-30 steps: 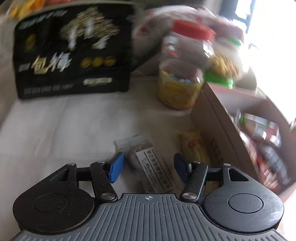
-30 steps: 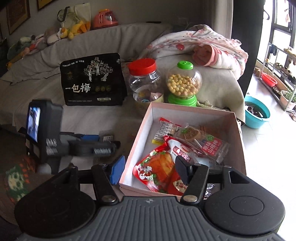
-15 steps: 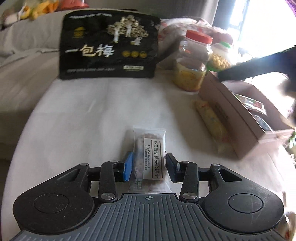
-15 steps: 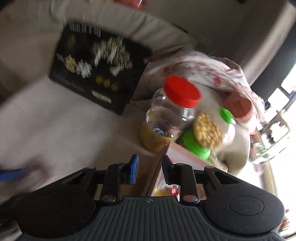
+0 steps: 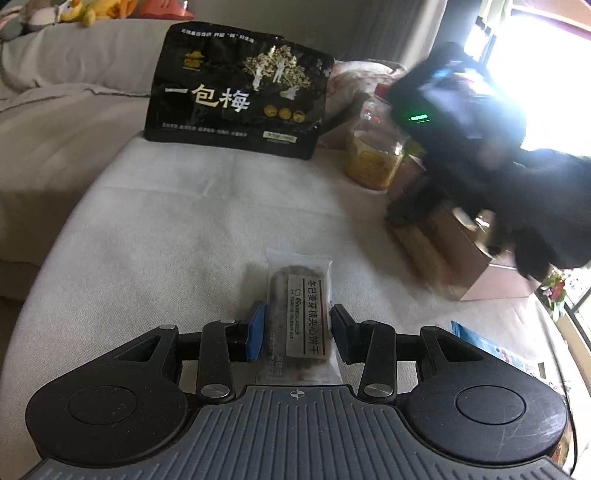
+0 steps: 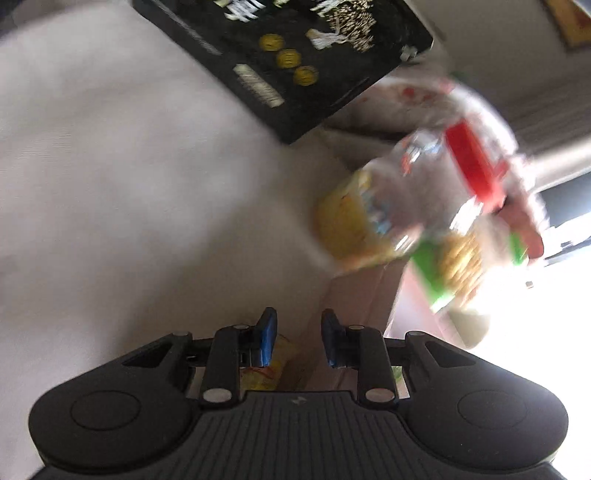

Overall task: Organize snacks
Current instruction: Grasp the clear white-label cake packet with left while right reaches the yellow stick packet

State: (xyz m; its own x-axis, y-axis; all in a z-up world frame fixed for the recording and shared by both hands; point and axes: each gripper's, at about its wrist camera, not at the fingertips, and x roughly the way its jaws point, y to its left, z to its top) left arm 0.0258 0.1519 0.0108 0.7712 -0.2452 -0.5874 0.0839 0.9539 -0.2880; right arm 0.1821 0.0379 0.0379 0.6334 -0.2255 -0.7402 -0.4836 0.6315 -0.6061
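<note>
Landmark: one cardboard box [image 5: 448, 240]. One biscuit packet [image 5: 301, 317] lies on the white cloth [image 5: 166, 221] left of the box, clamped between the left gripper [image 5: 297, 330] pads. One black plum bag [image 5: 236, 92] and one red-lidded jar [image 6: 417, 192] stand behind the box. The right gripper [image 6: 299, 341], jaws narrowed to their closest, hangs at the box wall beside one yellow packet [image 6: 275, 363]; whether it grips anything cannot be told.

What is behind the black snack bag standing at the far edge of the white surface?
Behind the black snack bag a grey sofa back shows, with soft toys along its top. A patterned blanket lies to its right. Whatever sits directly behind the bag is covered.
</note>
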